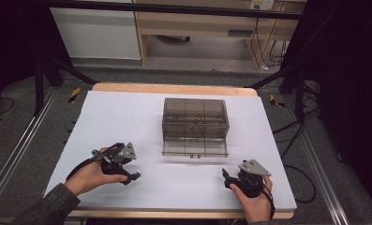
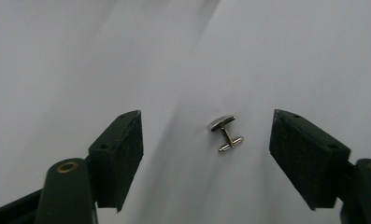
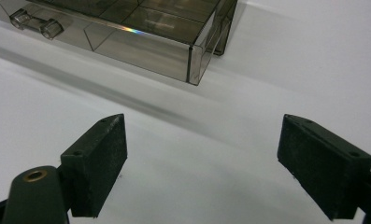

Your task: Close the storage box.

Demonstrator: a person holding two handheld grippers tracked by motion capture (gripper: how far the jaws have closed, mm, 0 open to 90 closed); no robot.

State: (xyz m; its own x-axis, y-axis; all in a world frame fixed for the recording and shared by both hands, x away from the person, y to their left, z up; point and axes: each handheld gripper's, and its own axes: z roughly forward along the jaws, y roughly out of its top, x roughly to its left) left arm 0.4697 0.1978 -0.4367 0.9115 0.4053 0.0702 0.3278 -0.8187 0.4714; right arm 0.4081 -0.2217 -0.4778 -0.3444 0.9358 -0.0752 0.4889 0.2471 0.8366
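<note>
Left gripper (image 2: 206,140) jaws apart, nothing clamped; small silver metal cufflink (image 2: 225,133) lies on the white table sheet (image 2: 290,56) between them, touching neither pad, nearer the 3 o'clock jaw. Right gripper (image 3: 204,163) jaws wide apart, empty, bare sheet between. Smoky transparent plastic organiser box (image 3: 141,28) with its drawer pulled out sits at 11 o'clock from the right jaws. High view: box (image 1: 195,124) at table centre, left gripper (image 1: 120,161) at 8 o'clock of it, right gripper (image 1: 247,178) at 4 o'clock
</note>
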